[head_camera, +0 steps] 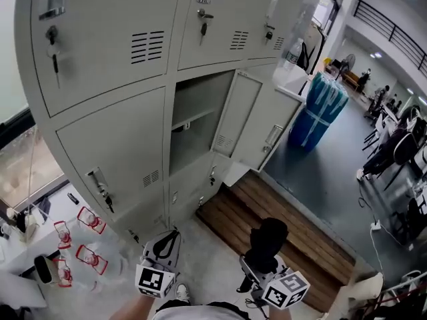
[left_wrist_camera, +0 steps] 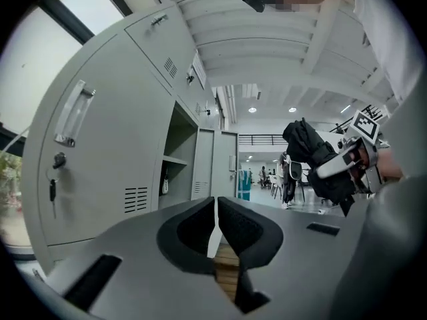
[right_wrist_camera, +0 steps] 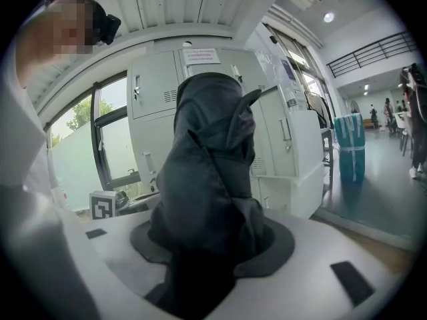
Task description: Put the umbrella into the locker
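The black folded umbrella (head_camera: 269, 235) stands upright between the jaws of my right gripper (head_camera: 267, 252), low in the head view. In the right gripper view its dark fabric (right_wrist_camera: 210, 179) fills the middle, and the right gripper (right_wrist_camera: 213, 245) is shut on it. My left gripper (head_camera: 162, 249) is beside it to the left, and in its own view the left gripper (left_wrist_camera: 215, 209) is shut with nothing between the pads. Ahead stand grey lockers; one compartment (head_camera: 199, 122) is open, its door (head_camera: 238, 115) swung right. That open compartment (left_wrist_camera: 175, 162) also shows in the left gripper view, with the umbrella (left_wrist_camera: 317, 159) at right.
A strip of wooden flooring (head_camera: 293, 235) lies in front of the lockers. A blue wrapped stack (head_camera: 319, 112) stands at the lockers' right end. Red-and-white objects (head_camera: 87, 242) sit on the floor at left. Chairs and people are far right.
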Demonstrator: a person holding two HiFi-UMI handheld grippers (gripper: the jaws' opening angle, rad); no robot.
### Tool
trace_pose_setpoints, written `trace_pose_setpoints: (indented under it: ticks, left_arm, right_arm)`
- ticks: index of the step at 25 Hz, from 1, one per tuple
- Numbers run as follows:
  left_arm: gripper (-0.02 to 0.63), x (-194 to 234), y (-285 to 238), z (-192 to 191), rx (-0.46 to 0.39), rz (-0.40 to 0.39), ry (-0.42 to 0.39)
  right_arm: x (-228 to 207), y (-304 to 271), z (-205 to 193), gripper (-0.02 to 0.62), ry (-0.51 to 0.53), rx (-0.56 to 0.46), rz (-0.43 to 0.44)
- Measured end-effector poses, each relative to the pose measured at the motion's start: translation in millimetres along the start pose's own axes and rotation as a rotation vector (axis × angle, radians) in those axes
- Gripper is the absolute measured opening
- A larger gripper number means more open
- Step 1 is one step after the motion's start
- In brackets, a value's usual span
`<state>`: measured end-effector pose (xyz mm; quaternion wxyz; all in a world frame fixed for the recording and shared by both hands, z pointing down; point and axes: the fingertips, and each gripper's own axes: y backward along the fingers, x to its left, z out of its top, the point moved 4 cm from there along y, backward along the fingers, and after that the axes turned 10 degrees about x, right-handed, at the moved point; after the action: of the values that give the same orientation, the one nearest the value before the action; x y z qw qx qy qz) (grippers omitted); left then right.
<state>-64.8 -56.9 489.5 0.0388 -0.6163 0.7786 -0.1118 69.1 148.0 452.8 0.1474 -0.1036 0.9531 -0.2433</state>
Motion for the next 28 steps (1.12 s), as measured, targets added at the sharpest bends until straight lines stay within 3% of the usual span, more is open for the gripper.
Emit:
trace_pose_setpoints:
  ticks: [8, 20, 28]
  left_arm:
    - [0.035, 9.4, -37.4, -1.4, 0.039, 0.013, 0.008]
    - [0.035, 1.4, -102.2, 42.3, 0.009, 0.247, -0.023]
    - [0.035, -3.5, -122.1, 53.9, 0.001, 0.352, -0.005]
  right_arm:
    - [-38.8, -53.0, 17.4, 0.218, 0.002, 0.041, 0.043]
    - [-115.4, -126.0, 93.0, 0.219, 0.134, 0.033, 0.284]
    - [-149.2, -153.8, 104.1, 0.218, 0.169, 0.08, 0.342]
